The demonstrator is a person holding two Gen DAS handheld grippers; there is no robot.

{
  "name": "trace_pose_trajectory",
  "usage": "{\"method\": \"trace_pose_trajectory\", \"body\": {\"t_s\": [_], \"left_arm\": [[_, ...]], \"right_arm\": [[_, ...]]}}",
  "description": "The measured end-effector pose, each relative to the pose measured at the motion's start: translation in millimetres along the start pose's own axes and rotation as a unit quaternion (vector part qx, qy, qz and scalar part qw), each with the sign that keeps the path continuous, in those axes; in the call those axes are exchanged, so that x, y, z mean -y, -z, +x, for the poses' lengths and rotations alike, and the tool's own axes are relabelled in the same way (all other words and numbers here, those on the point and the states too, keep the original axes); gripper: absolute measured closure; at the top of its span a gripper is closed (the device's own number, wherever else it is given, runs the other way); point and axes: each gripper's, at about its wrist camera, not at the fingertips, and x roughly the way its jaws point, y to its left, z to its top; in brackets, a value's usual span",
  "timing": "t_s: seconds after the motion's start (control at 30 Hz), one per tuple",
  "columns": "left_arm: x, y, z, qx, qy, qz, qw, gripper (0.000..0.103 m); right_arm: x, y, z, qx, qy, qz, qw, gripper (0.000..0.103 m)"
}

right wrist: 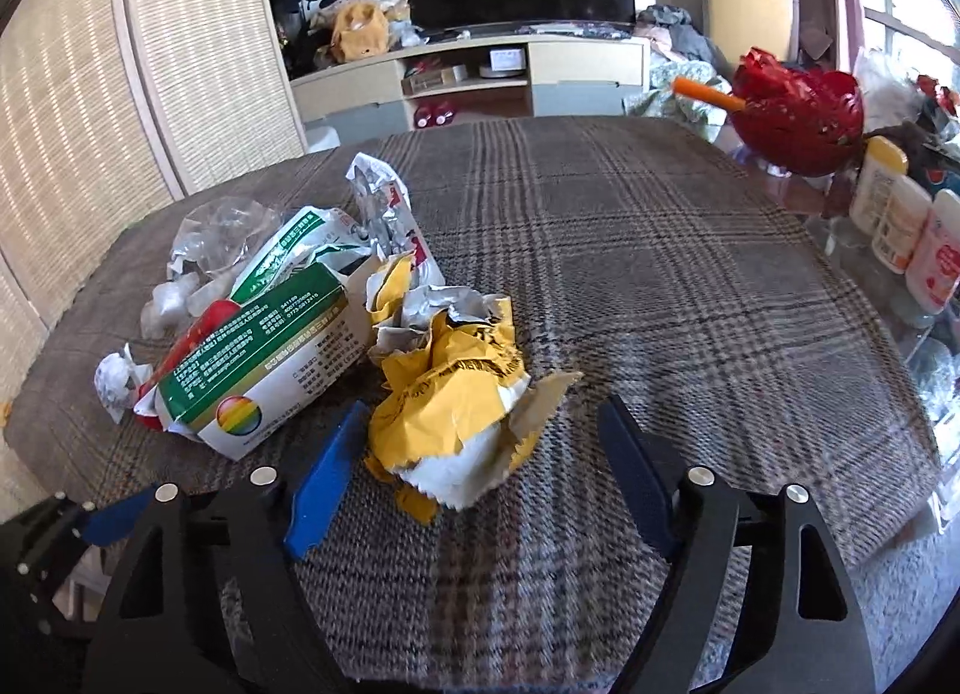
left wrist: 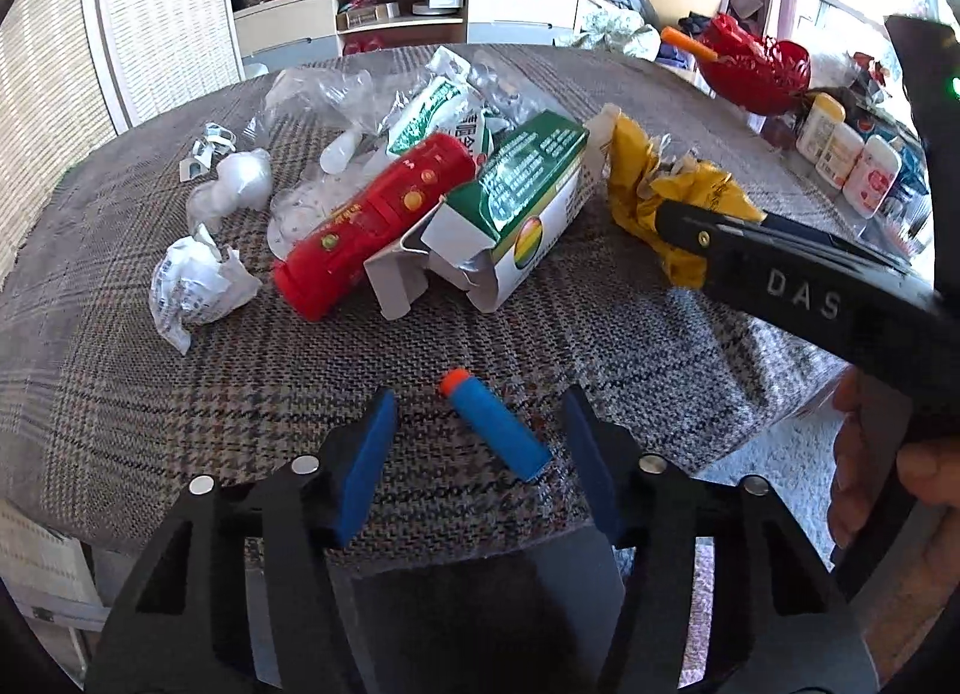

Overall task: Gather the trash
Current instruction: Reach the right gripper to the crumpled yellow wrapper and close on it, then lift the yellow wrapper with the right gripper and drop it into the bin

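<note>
A pile of trash lies on the plaid table (left wrist: 180,394): a red tube (left wrist: 372,226), a green-and-white carton (left wrist: 516,196), crumpled yellow paper (left wrist: 654,184), white wads (left wrist: 192,286) and clear plastic (left wrist: 336,93). A blue foam dart (left wrist: 495,424) with an orange tip lies between the open fingers of my left gripper (left wrist: 480,412). My right gripper (right wrist: 486,424) is open around the near end of the yellow paper (right wrist: 450,388); the carton (right wrist: 264,358) lies to its left. The right gripper also shows in the left wrist view (left wrist: 678,214), its tip at the yellow paper.
A red bowl (right wrist: 798,111) with an orange stick (right wrist: 705,92) stands at the table's far right. White bottles (right wrist: 900,226) stand on a glass shelf at the right. A TV stand (right wrist: 468,75) and wicker screens (right wrist: 120,63) lie behind. The table's near edge is just below both grippers.
</note>
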Motion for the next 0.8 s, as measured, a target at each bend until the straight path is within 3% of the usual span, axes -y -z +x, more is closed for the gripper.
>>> {"method": "trace_pose_trajectory", "body": {"t_s": [0.13,0.23,0.37,0.43,0.8], "left_arm": [[2.2,0.0,0.5,0.001,-0.006,0.009,0.9999,0.055],[1.3,2.1,-1.7,0.003,-0.009,0.012,0.9999,0.066],[-7.8,4.5,-5.7,0.003,-0.009,0.003,0.9999,0.087],[-13.7,5.7,-7.1,0.003,-0.009,-0.003,1.0,0.092],[-21.3,14.1,-31.2,0.027,0.02,-0.014,0.9993,0.092]], "right_arm": [[-2.0,0.7,4.3,-0.002,-0.005,-0.003,1.0,0.036],[-8.5,1.8,8.2,-0.007,-0.006,-0.011,1.0,0.049],[-11.2,4.1,7.8,-0.007,-0.003,-0.017,1.0,0.057],[-10.7,6.3,4.9,-0.006,-0.002,-0.015,1.0,0.061],[-8.4,8.8,-34.0,0.023,0.009,-0.003,1.0,0.064]]}}
